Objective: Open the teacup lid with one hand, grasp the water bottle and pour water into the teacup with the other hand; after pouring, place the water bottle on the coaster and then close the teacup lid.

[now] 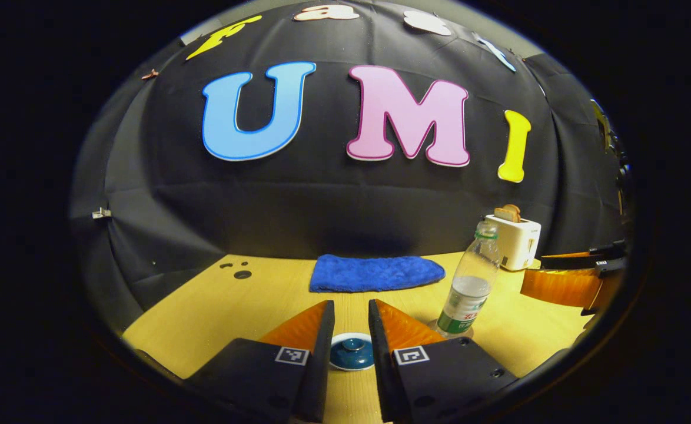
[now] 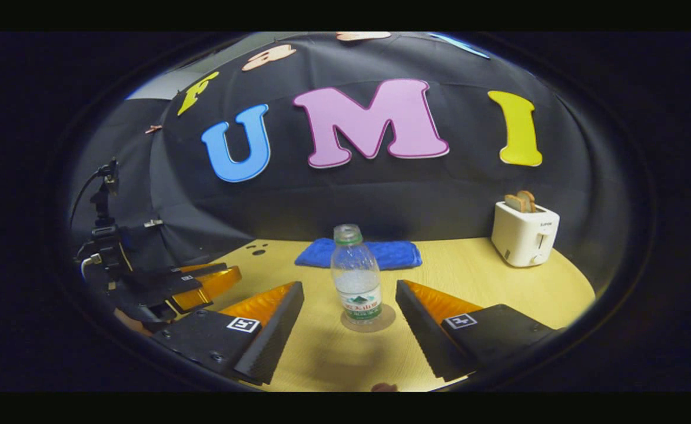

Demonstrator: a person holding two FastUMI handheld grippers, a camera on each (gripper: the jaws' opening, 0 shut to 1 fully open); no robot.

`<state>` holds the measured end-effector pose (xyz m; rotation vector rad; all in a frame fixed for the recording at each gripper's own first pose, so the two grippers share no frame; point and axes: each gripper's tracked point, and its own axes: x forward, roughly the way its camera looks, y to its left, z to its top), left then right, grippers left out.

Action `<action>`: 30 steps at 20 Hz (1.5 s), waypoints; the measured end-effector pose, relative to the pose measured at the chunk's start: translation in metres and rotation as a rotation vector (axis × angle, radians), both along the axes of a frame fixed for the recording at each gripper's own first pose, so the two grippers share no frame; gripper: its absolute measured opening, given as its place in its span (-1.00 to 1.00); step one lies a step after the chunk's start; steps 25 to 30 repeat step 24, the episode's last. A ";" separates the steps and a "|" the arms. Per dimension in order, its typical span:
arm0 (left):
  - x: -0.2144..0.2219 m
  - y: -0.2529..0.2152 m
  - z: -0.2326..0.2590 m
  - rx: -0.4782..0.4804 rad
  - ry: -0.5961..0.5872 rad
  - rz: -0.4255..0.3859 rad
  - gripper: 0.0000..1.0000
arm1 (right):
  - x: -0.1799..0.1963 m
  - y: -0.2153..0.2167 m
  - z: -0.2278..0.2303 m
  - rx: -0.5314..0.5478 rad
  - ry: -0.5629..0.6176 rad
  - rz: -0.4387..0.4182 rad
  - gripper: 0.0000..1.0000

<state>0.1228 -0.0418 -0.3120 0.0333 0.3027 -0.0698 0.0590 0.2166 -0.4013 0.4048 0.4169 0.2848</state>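
In the left gripper view, the left gripper point(image 1: 351, 321) sits at the bottom centre with its jaws a narrow gap apart, released. The blue teacup lid point(image 1: 352, 351) shows low in that gap; whether the fingers touch it cannot be told. The water bottle point(image 1: 469, 281) stands upright to the right of those fingers, on a round clear coaster point(image 1: 439, 325). The table point(image 1: 216, 312) is light wood. A folded blue towel point(image 1: 375, 273) lies at mid-frame near the wall, and a white toaster point(image 1: 516, 238) holding bread slices stands at the right.

In the right gripper view, the right gripper point(image 2: 350, 306) has its jaws spread wide, holding nothing. The bottle stands at the centre of the frame, between and just beyond the fingertips, apart from both. Its green-and-white label carries writing too small to read; small lettering on the toaster's front is likewise illegible.
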 end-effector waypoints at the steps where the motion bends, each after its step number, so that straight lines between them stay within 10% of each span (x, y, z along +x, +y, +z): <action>1: -0.004 0.000 0.014 -0.005 -0.001 -0.003 -0.24 | -0.001 -0.004 0.013 -0.008 -0.007 -0.003 0.94; 13: -0.052 0.008 0.148 -0.001 -0.032 -0.057 -0.24 | -0.024 -0.044 0.145 -0.067 -0.100 -0.056 0.95; 30: -0.066 0.015 0.187 -0.008 -0.073 -0.107 -0.24 | -0.044 -0.060 0.172 -0.112 -0.113 -0.137 0.94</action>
